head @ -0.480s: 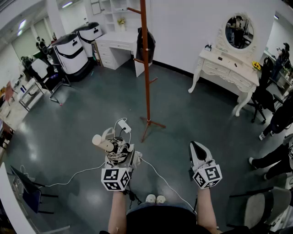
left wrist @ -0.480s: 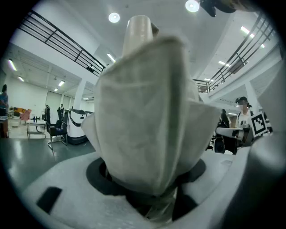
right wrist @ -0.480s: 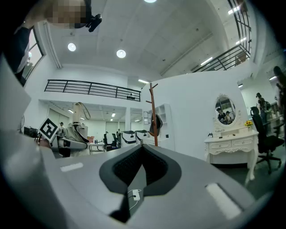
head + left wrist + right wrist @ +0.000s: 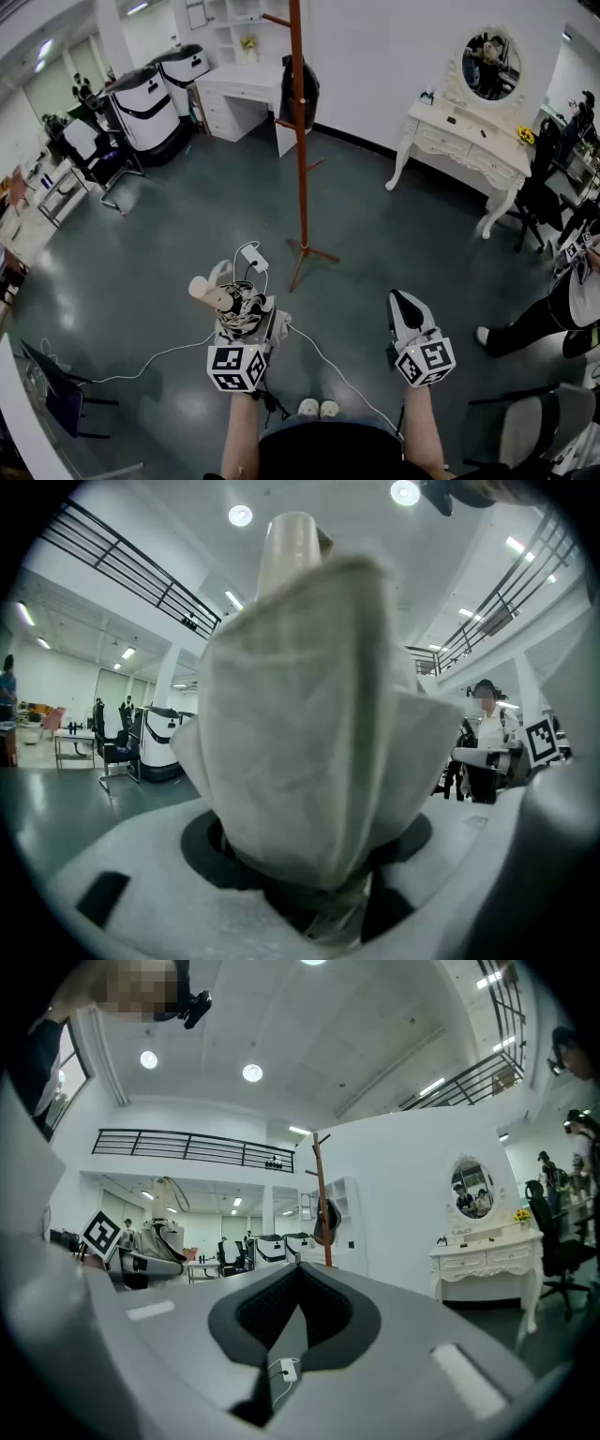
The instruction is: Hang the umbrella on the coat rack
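Well short of the coat rack [image 4: 300, 141], my left gripper [image 4: 234, 298] is clamped around the folded umbrella [image 4: 210, 292] and my right gripper [image 4: 403, 305] is closed on nothing, so I'd walk it in level, then lift toward a free peg [image 4: 314, 165].

Umbrella [image 4: 300, 714]: folded cloth, off-white, matt, soft creases. Its end cap [image 4: 291, 541] looks like smooth pale plastic w/ slight sheen. Left hand-held gripper [image 4: 230, 291] & right hand-held gripper [image 4: 298, 1274]: pale grey matt plastic shells. The right one's pads [image 4: 267, 1313] are black, finely ribbed, rubber-like. The 2 marker cubes [image 4: 233, 367]: flat matt b/w print. Coat rack [image 4: 299, 141], far centre: red-brown, smooth, wood-look, low sheen. Floor [image 4: 187, 216]: dark grey-green, smooth, semi-gloss. Far-right desk [image 4: 464, 150]: white painted, carved, satin.
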Demonstrator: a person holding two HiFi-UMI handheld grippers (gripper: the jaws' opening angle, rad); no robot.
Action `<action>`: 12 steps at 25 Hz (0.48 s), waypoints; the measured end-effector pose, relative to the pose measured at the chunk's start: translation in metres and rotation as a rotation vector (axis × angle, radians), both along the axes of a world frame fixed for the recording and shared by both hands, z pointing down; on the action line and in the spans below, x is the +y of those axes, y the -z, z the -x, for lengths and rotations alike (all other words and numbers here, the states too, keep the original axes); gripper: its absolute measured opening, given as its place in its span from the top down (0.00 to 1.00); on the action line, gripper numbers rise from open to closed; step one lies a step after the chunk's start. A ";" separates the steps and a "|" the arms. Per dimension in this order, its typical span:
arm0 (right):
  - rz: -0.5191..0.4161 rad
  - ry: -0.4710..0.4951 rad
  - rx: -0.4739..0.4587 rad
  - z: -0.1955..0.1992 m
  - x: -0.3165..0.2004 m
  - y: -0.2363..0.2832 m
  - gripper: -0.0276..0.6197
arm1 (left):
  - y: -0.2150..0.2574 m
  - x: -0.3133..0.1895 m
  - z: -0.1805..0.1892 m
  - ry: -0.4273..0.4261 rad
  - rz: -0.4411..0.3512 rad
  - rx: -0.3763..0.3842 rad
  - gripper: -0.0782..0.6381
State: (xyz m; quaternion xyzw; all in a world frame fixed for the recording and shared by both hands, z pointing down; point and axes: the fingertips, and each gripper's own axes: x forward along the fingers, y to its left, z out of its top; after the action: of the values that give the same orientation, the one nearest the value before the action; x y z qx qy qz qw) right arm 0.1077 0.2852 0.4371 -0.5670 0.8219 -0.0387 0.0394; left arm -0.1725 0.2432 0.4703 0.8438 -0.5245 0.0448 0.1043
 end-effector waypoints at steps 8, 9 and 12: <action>-0.004 -0.018 -0.013 0.004 -0.018 -0.001 0.95 | -0.003 -0.018 0.012 0.000 0.003 0.008 0.48; -0.001 -0.019 -0.012 0.006 -0.021 -0.002 0.95 | -0.004 -0.021 0.014 0.000 0.004 0.009 0.48; 0.008 -0.025 -0.011 0.012 -0.033 -0.007 0.95 | -0.008 -0.033 0.023 -0.001 0.009 0.008 0.48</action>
State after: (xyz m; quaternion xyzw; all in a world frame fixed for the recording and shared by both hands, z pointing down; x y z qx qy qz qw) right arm 0.0961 0.2525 0.4438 -0.5770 0.8144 -0.0446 0.0424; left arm -0.1950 0.2104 0.4785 0.8438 -0.5234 0.0438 0.1104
